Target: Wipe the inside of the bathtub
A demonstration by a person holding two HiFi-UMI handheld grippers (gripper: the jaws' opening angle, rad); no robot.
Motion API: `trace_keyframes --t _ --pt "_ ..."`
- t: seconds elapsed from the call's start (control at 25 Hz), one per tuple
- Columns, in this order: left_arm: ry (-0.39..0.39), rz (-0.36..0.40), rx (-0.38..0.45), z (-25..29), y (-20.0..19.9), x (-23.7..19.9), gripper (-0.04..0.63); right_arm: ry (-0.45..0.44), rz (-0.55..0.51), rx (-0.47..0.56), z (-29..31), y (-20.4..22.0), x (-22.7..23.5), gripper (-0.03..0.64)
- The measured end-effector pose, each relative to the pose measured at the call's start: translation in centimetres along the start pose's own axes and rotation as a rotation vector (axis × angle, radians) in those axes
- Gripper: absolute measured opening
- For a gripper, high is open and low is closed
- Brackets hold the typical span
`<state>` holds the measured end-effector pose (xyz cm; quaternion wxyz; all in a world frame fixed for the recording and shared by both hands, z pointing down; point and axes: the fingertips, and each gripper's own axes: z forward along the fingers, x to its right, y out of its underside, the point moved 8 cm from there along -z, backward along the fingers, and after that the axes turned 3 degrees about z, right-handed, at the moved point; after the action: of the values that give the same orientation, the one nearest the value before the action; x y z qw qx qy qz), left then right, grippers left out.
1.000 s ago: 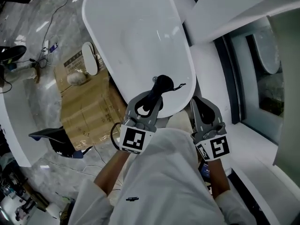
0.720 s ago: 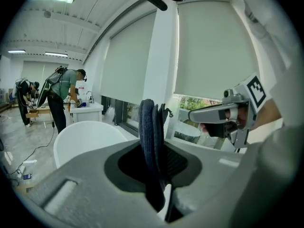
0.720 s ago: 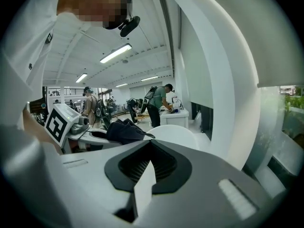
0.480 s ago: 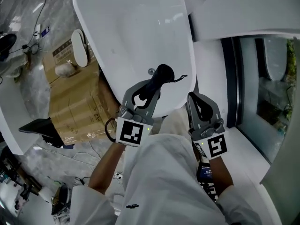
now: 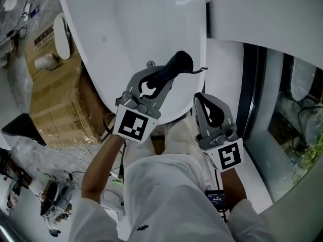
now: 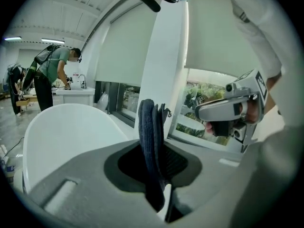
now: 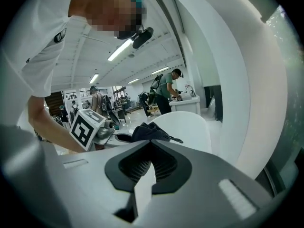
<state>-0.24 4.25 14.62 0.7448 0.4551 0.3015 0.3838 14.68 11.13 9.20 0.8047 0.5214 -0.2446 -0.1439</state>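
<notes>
Where a cardboard box (image 5: 55,102) sits at far left, the smooth white oval bathtub (image 5: 136,29) lies just beside it. Over the tub's near end, the left claw (image 5: 170,73) is clamped on a dark ribbed cloth (image 5: 181,62), which is folded and sticks out past the tips. Just outside the rim, the right claw (image 5: 206,101) is closed and empty.

The bathtub (image 5: 146,24) ahead of both tongs is smooth, glossy white, and light streaks reflect off its inside. The cloth (image 5: 180,63) pinched in the left gripper (image 5: 170,73) is dark, matt fabric with a ribbed knit and a loose thread. The left gripper and the right gripper (image 5: 203,99) look like matt grey plastic, finely grained, with ribbed dark pads. To the left of the left gripper, the cardboard box (image 5: 55,100) is dull brown with bands of glossy tape.
</notes>
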Motion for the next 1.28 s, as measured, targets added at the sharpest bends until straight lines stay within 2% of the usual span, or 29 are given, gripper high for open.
trace_keyframes --t 0.24,0.4,0.48,0.88,1.04,1.28 --pt "-0.016 0.002 -0.062 5.4 3.8 -2.1 0.077 0.027 0.040 -0.035 1.0 3.4 3.0 0.000" --pt "-0.007 -0.080 -0.086 8.2 6.4 -3.6 0.077 0.045 0.062 -0.057 1.9 5.8 4.5 0.002" --pt "-0.018 -0.097 -0.092 9.5 7.2 -4.4 0.077 0.052 0.083 -0.067 2.7 6.8 5.1 0.001" --pt "-0.109 -0.077 -0.136 16.4 12.8 -8.0 0.077 0.038 0.133 -0.107 6.5 10.6 7.6 0.002" --pt "-0.111 -0.006 -0.136 19.2 14.9 -9.3 0.077 0.047 0.166 -0.109 7.6 12.1 8.8 0.002" --pt "-0.056 0.101 -0.165 22.2 18.9 -10.3 0.077 0.044 0.208 -0.120 9.2 14.4 9.8 0.001"
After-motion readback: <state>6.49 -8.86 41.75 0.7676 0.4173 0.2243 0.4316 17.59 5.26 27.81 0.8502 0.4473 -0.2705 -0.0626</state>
